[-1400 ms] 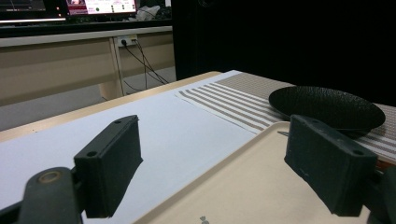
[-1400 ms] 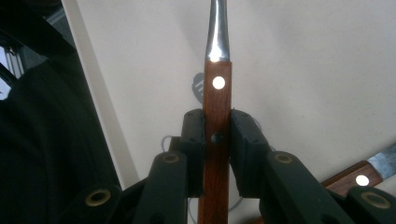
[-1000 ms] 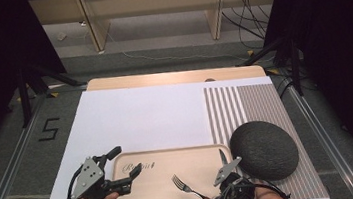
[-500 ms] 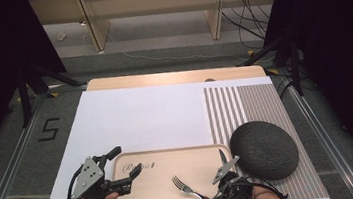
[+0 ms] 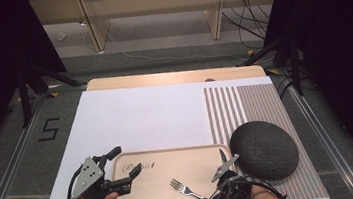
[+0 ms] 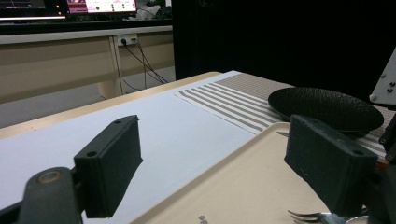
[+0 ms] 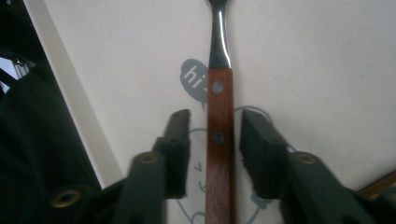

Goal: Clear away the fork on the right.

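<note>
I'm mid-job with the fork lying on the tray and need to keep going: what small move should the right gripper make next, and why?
Probably lift the right gripper straight up and away. Its jaws have just been opening and now stand apart on both sides of the fork, with gaps beside the wooden handle, so nothing grips it. The fork lies flat on the beige tray, which looks like a finished placing. The left gripper is open at the tray's left edge.

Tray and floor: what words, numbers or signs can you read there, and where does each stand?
"hi": in a grey speech bubble printed on the tray, beside the fork.
"5": black mark on the floor left of the table.
Cursive word at the tray's far edge: too blurred to read.
</note>
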Action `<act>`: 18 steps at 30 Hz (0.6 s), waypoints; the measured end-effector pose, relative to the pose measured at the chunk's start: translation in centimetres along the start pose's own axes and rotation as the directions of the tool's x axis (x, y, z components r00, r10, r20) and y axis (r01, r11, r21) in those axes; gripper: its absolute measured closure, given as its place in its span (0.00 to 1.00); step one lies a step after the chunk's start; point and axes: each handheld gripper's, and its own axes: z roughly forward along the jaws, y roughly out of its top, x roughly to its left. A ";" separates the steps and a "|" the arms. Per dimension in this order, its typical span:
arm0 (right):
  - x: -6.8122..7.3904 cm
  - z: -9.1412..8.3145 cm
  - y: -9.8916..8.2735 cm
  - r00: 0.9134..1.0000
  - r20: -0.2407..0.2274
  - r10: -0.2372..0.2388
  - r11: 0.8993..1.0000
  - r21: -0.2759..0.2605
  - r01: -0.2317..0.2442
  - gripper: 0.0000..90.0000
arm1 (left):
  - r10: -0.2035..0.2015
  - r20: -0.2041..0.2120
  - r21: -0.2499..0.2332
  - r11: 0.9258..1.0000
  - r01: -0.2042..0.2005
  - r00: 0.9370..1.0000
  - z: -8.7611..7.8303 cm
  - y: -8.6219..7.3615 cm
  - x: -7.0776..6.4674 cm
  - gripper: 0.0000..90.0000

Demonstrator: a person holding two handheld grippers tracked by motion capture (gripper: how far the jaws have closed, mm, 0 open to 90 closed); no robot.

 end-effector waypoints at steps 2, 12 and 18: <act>0.0 -0.2 0.1 1.000 -0.007 0.005 1.000 -0.022 -0.005 0.53 | -0.001 0.000 0.000 1.000 0.001 1.000 0.0 0.0 0.0 0.19; 0.6 -1.3 0.7 1.000 0.012 0.021 0.993 -0.119 -0.020 0.25 | 0.010 0.002 0.004 1.000 -0.010 1.000 0.0 0.0 0.0 0.19; 1.2 -1.4 1.1 1.000 0.012 0.026 0.989 -0.145 -0.024 0.17 | -0.001 0.001 0.001 1.000 0.001 1.000 0.0 0.0 0.0 0.19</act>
